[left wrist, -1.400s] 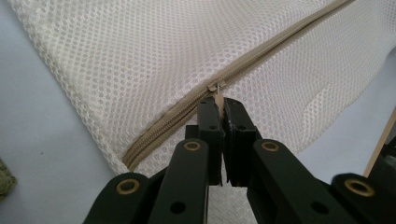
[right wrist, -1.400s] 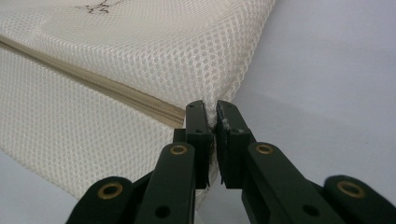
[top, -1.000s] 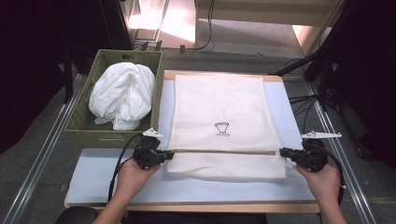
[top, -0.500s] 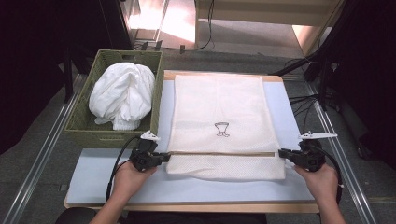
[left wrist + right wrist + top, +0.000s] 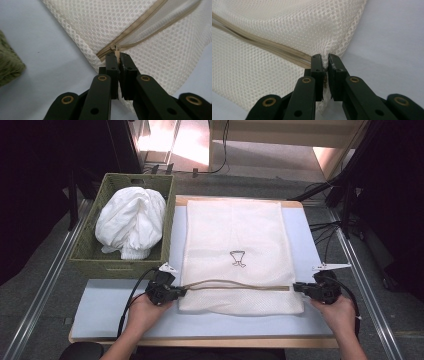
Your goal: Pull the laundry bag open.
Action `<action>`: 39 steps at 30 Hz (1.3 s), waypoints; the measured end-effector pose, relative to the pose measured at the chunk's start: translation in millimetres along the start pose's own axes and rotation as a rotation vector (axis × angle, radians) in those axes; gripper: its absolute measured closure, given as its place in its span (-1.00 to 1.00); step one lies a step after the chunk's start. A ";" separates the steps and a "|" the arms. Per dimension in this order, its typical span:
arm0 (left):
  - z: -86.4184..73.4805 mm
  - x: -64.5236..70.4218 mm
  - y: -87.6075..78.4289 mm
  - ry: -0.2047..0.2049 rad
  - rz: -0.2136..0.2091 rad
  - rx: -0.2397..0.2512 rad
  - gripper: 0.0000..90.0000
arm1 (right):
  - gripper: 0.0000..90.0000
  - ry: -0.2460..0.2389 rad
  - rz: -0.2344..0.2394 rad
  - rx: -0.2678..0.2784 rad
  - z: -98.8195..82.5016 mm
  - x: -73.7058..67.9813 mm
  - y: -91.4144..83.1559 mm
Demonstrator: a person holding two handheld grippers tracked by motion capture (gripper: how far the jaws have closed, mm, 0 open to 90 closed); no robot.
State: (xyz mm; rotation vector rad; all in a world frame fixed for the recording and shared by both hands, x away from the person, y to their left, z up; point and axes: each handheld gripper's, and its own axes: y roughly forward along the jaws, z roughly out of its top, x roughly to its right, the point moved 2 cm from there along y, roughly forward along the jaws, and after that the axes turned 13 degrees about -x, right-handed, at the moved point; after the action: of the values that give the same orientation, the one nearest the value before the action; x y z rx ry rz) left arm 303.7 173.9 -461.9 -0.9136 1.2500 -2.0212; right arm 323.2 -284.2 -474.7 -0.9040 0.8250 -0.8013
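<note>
I have a white mesh laundry bag lying flat on the pale blue mat that covers the worktop, with its long axis running away from me and its near end closest to my hands. The fabric is an open honeycomb net, soft and slightly puckered, and a small dark goblet-shaped logo sits near the middle. A beige zipper crosses the bag from side to side near its near end, at right angles to the long axis; it bows up a little on the left half, where the two rows of teeth part.

My left gripper is at the bag's left edge, its fingers closed narrow on the zipper pull, a small beige tab pinched between the black pads right at the end of the zip. My right gripper is at the opposite edge, its fingers clamped tight on the mesh corner where the zipper tape ends. In the high view the two grippers sit at either end of the zipper line, left and right, well apart.

Left of the bag, just beside it, a green woven basket holds a bundle of crumpled white cloth.
</note>
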 end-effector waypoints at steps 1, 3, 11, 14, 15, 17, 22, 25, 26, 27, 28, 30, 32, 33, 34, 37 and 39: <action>0.3 0.6 0.5 -0.001 -0.004 0.000 0.94 | 0.87 0.000 0.006 0.006 0.6 -0.2 0.8; 0.9 1.5 2.6 0.001 -0.016 -0.003 0.93 | 0.85 -0.003 0.019 0.006 1.5 -1.7 2.6; 2.9 1.8 1.0 -0.011 -0.079 0.010 0.64 | 0.59 -0.020 0.020 0.043 2.6 -3.0 0.5; 2.3 2.6 -4.1 -0.002 -0.108 0.018 0.49 | 0.38 -0.017 0.025 0.091 2.0 -3.2 -7.2; 2.3 3.1 -6.2 -0.004 -0.121 0.028 0.45 | 0.35 -0.011 0.029 0.108 2.2 -3.8 -9.7; 2.6 4.2 -10.8 0.001 -0.131 0.043 0.36 | 0.30 -0.026 0.028 0.135 2.9 -6.8 -14.7; 4.3 7.3 -18.8 0.013 -0.141 0.065 0.22 | 0.26 -0.070 0.026 0.150 8.4 -21.1 -17.5; 5.3 9.0 -22.6 0.022 -0.147 0.075 0.18 | 0.24 -0.090 0.028 0.160 12.9 -31.9 -18.9; 5.5 8.9 -23.9 0.030 -0.150 0.077 0.18 | 0.23 -0.095 0.025 0.163 14.2 -35.2 -19.5; 5.9 9.3 -24.9 0.031 -0.148 0.078 0.18 | 0.21 -0.100 0.028 0.166 15.2 -37.9 -19.8; 6.3 9.4 -25.8 0.035 -0.150 0.081 0.16 | 0.21 -0.103 0.027 0.166 15.9 -39.9 -20.0; 7.4 9.6 -27.9 0.038 -0.151 0.085 0.11 | 0.21 -0.102 0.033 0.168 17.1 -43.4 -20.4; 7.7 9.4 -30.4 0.047 -0.152 0.093 0.10 | 0.21 -0.107 0.035 0.177 18.6 -46.3 -21.4; 7.8 9.4 -31.3 0.048 -0.151 0.092 0.07 | 0.19 -0.103 0.035 0.180 19.4 -48.1 -22.5; 8.0 9.8 -32.0 0.047 -0.154 0.097 0.06 | 0.18 -0.108 0.040 0.187 20.0 -49.0 -22.9; 8.3 10.8 -35.0 0.063 -0.149 0.100 0.01 | 0.13 -0.120 0.043 0.197 22.0 -55.1 -23.8; 8.6 11.9 -37.2 0.077 -0.154 0.105 -0.03 | 0.10 -0.142 0.040 0.206 23.8 -60.3 -23.6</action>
State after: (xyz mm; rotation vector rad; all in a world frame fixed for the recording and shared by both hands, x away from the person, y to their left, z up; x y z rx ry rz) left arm 298.9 174.8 -422.2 -0.9136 1.1318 -2.2397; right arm 311.2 -233.8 -429.2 -0.7503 0.6222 -0.7631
